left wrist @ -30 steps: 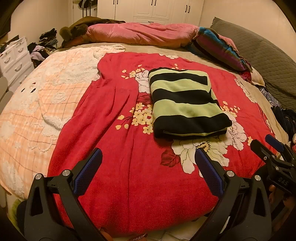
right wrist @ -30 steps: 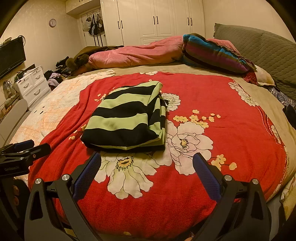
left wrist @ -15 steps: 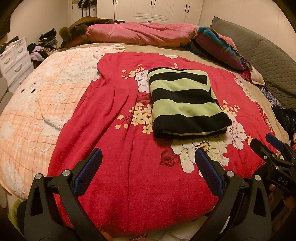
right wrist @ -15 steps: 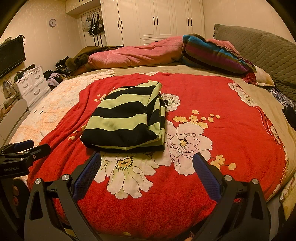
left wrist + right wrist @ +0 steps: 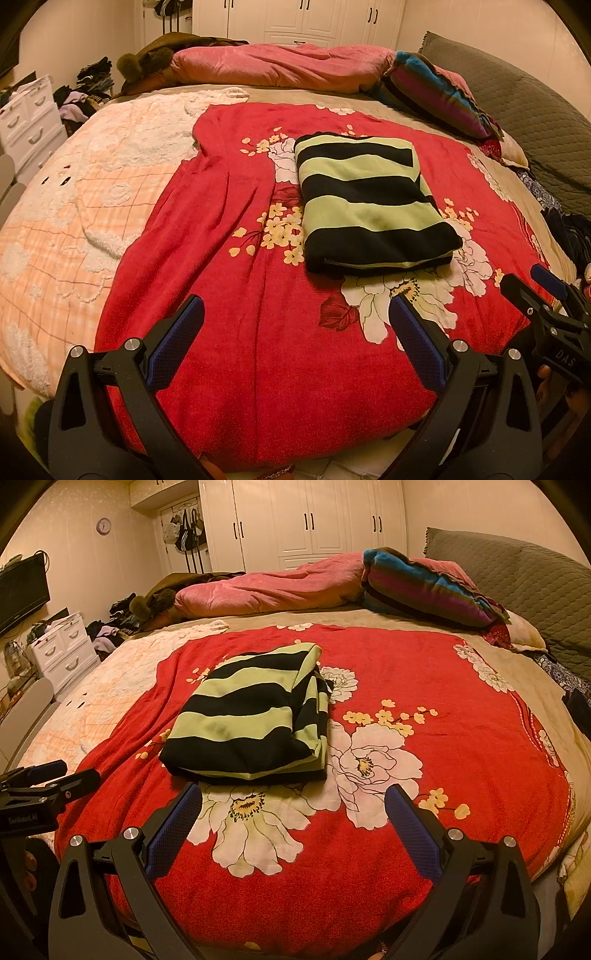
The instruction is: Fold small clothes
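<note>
Striped folded garment [image 5: 369, 206] on red blanket [image 5: 229, 295], right claw [image 5: 535, 291] edge-cropped

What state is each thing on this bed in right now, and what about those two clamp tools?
Striped garment: folded into a compact rectangle, lying flat, untouched.
Red floral blanket: spread over the bed, lightly wrinkled.
Left gripper: fingers open, empty, short of the garment.
Right gripper: fingers open, empty.
Wardrobe doors: closed.
</note>
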A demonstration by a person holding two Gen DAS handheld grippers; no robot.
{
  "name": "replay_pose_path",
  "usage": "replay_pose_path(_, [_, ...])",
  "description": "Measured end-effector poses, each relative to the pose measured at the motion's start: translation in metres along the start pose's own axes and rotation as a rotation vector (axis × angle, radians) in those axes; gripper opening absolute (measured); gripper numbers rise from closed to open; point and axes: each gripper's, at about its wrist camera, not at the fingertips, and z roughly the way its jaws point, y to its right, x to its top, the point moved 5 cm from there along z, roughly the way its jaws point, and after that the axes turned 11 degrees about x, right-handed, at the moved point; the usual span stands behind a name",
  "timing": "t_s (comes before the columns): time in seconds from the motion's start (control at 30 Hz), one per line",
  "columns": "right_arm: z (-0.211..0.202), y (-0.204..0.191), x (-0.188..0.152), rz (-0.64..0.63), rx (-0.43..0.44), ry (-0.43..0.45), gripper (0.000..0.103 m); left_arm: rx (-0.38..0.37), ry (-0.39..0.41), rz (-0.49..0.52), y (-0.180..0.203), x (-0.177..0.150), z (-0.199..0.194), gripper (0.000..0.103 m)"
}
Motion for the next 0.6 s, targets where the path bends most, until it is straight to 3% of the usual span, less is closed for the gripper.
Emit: replay_pose_path(0.6, [0.001, 0.01, 0.002, 0.026, -0.02, -0.005, 0.099, 0.019, -0.036, -0.001, -0.011, -0.001, 0.008, 0.094])
